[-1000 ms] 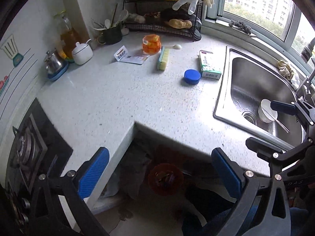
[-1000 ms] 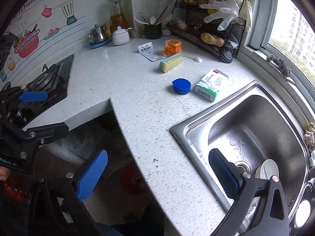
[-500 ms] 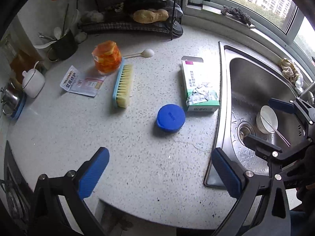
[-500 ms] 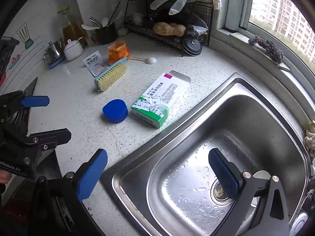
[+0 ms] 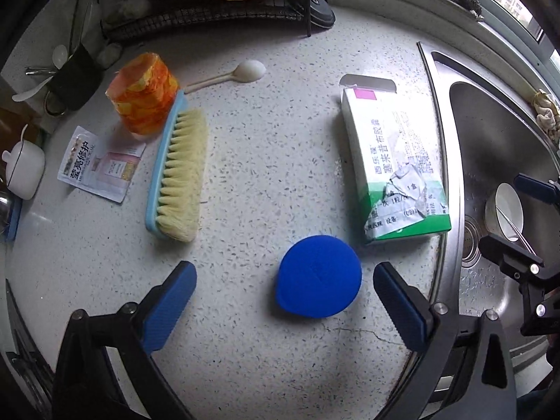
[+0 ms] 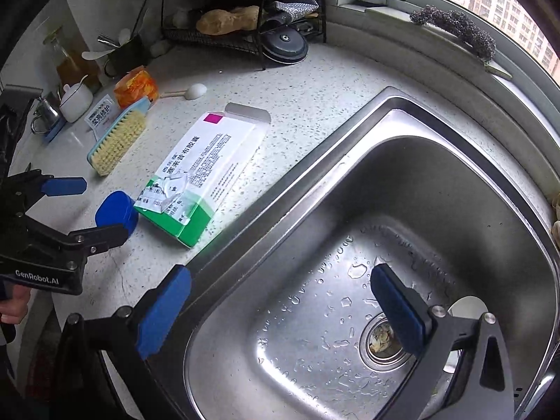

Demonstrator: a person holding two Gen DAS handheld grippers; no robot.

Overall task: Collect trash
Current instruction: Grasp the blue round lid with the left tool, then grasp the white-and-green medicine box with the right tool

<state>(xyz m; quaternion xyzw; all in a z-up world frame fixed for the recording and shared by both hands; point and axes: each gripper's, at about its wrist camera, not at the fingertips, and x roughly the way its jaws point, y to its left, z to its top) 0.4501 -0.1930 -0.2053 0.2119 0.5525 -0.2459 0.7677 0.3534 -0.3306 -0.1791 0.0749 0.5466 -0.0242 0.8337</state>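
Bare counter (image 5: 252, 182) between brush (image 5: 178, 171) and carton (image 5: 395, 164), seemingly unobstructed.

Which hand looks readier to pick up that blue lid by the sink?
Left. The left hand-held gripper is closing with the blue lid between its fingers; the right hand-held gripper hangs over the sink.

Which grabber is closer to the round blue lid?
Left. The left gripper, its jaws closing, hangs right over the blue lid. The right gripper is off over the sink.
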